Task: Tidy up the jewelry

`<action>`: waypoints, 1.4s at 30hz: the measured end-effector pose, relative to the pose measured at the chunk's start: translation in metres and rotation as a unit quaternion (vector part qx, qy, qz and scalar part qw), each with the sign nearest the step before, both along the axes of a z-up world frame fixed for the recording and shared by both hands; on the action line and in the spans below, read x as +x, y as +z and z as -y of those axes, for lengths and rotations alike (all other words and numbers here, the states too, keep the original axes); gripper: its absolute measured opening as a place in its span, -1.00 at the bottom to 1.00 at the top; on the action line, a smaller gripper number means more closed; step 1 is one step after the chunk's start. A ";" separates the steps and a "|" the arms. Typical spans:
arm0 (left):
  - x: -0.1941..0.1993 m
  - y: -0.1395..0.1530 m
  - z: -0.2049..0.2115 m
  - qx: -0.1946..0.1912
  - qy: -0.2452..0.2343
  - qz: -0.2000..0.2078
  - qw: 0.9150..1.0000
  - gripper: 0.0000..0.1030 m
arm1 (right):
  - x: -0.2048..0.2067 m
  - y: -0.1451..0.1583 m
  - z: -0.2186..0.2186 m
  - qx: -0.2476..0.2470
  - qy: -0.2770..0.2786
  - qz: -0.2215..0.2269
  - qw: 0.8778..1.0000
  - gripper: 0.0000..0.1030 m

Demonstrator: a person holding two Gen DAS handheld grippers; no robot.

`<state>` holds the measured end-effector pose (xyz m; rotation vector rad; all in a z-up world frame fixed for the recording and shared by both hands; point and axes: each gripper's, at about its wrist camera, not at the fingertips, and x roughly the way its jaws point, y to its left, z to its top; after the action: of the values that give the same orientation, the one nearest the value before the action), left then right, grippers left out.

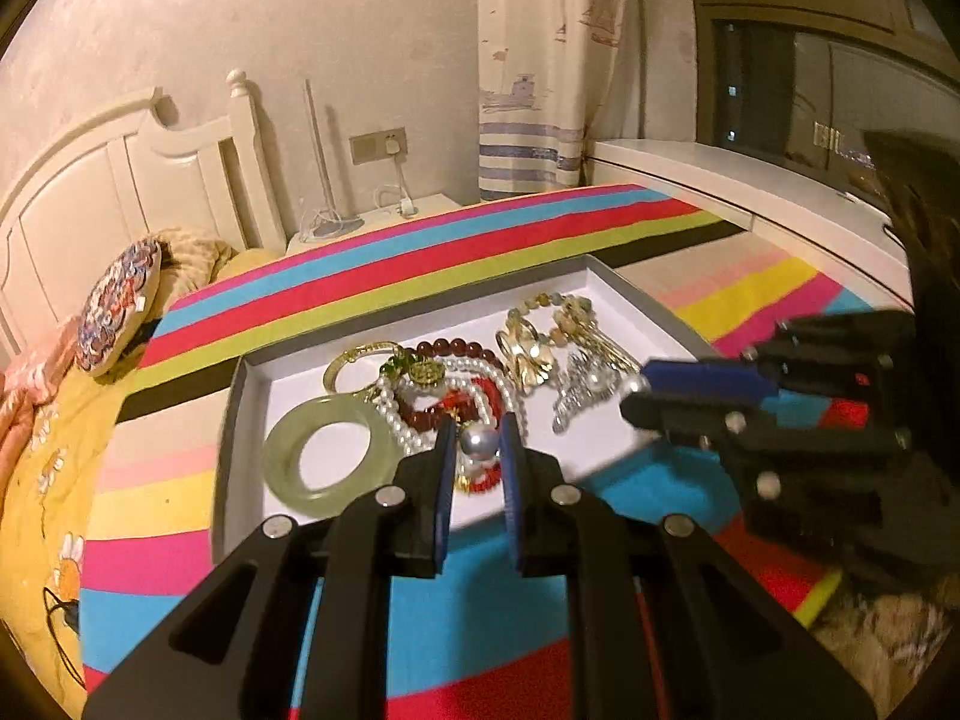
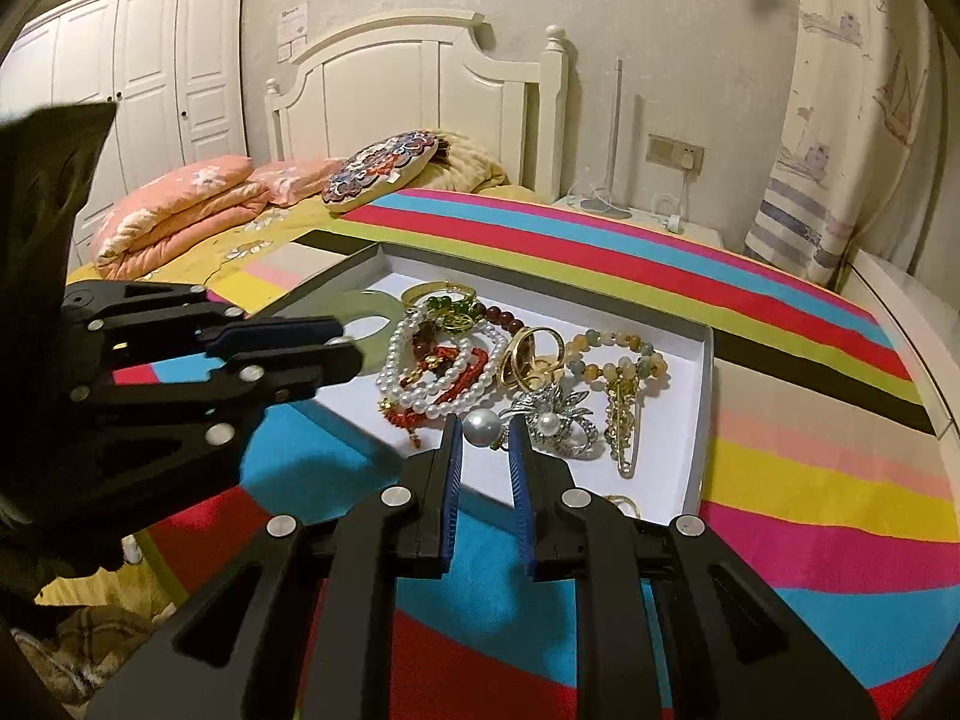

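Firstly, left wrist view:
- Left gripper: lower centre of frame; its blue-padded fingers are drawn close on a grey pearl earring, held over the near edge of the tray.
- Right gripper: enters from the right edge; fingers nearly together with a small pearl bead at their tips.
- Tray: shallow white box on a rainbow-striped cover, centre of frame.
- Jade bangle: lower left of the tray, whole ring visible.
- Pearl strand: just right of the bangle, tangled with red beads.
- Gold rings: middle right of the tray.
- Silver brooch: right of the rings, near the right gripper's tips.
- Seen only here: dark window, upper right.

Next, right wrist view:
- Right gripper: lower centre; fingers pinch a grey pearl earring above the tray's near part.
- Left gripper: reaches in from the left edge, fingers narrow; what they carry cannot be told from this side.
- Tray: centre of frame.
- Jade bangle: upper left of the tray, partly hidden behind the left gripper.
- Silver brooch: just right of the held pearl.
- Pastel bead bracelet: right part of the tray.
- Gold pin: below that bracelet.
- Seen only here: white wardrobe, upper left; pink quilt, left.
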<state>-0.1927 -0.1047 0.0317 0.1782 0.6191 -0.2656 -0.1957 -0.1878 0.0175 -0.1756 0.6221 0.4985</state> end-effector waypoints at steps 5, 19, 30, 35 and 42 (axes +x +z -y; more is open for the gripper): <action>0.025 -0.003 0.001 -0.008 0.019 -0.014 1.000 -0.73 | 0.009 -0.003 0.002 0.002 -0.009 -0.009 1.000 -0.67; 0.055 -0.007 -0.009 -0.014 0.070 -0.017 0.997 -0.72 | 0.030 -0.005 -0.005 -0.002 -0.020 -0.018 1.000 -0.66; 0.028 0.015 -0.033 -0.006 0.137 0.067 0.988 0.95 | 0.026 0.004 0.014 0.029 -0.053 -0.012 0.998 0.03; 0.012 0.022 -0.045 -0.011 0.158 0.081 0.984 0.95 | 0.013 0.011 0.024 0.043 -0.080 0.007 0.996 0.53; 0.001 0.006 -0.056 -0.039 0.159 0.062 0.984 0.95 | 0.007 0.003 0.021 0.024 -0.110 0.005 0.994 0.67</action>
<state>-0.1916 -0.0490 0.0379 0.0183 0.5032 0.0310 -0.1885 -0.2085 0.0206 -0.0614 0.6113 0.2991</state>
